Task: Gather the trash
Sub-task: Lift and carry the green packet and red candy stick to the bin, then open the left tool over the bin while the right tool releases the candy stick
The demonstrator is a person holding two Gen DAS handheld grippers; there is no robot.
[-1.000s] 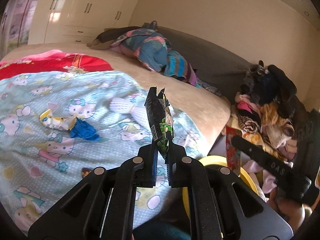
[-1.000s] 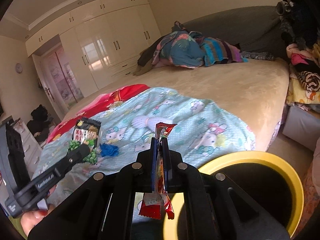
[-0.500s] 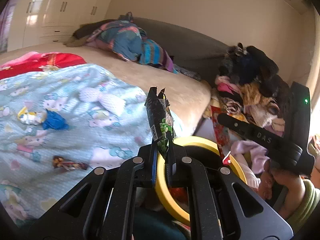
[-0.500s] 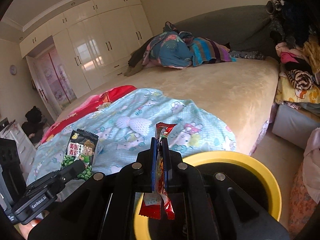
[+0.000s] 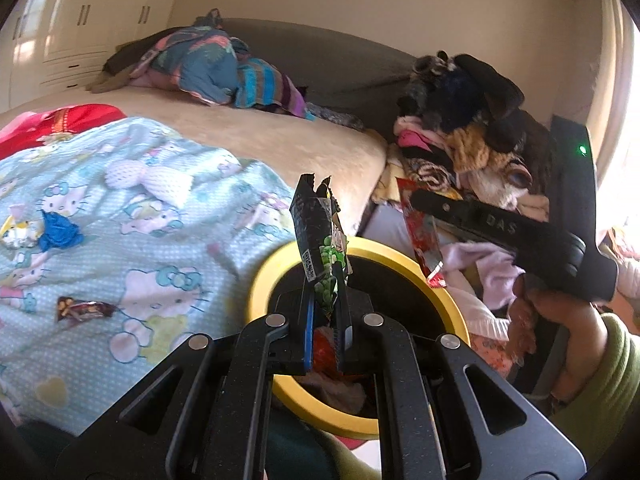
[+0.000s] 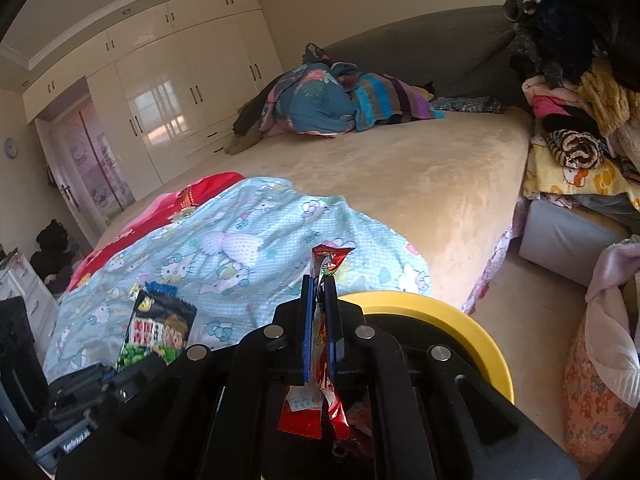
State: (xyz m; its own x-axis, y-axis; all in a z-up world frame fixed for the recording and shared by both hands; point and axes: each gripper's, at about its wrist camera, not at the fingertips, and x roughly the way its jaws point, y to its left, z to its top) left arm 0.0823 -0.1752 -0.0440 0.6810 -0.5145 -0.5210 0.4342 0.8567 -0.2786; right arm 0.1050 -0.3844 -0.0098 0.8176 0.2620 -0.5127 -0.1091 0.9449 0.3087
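My left gripper [image 5: 325, 280] is shut on a black and green snack packet [image 5: 320, 236] and holds it upright above the yellow-rimmed trash bin [image 5: 262, 276]. My right gripper [image 6: 320, 284] is shut on a red wrapper [image 6: 325, 344] over the same bin [image 6: 472, 332]. In the left wrist view the right gripper [image 5: 416, 200] holds its red wrapper [image 5: 422, 236] at the bin's far rim. The black and green packet also shows in the right wrist view [image 6: 158, 330]. A brown wrapper [image 5: 82, 310], a blue crumpled piece [image 5: 60, 232] and a yellow-white wrapper [image 5: 16, 232] lie on the Hello Kitty blanket [image 5: 160, 240].
The bin stands on the floor at the bed's corner. A pile of clothes [image 5: 472, 120] sits on a grey box [image 6: 560, 236] to the right. Bundled bedding [image 6: 336, 100] lies at the bed's far end. White wardrobes [image 6: 172, 100] line the far wall.
Both grippers have moved right and down from over the blanket to above the bin, each still holding its wrapper. The bin now fills more of both views.
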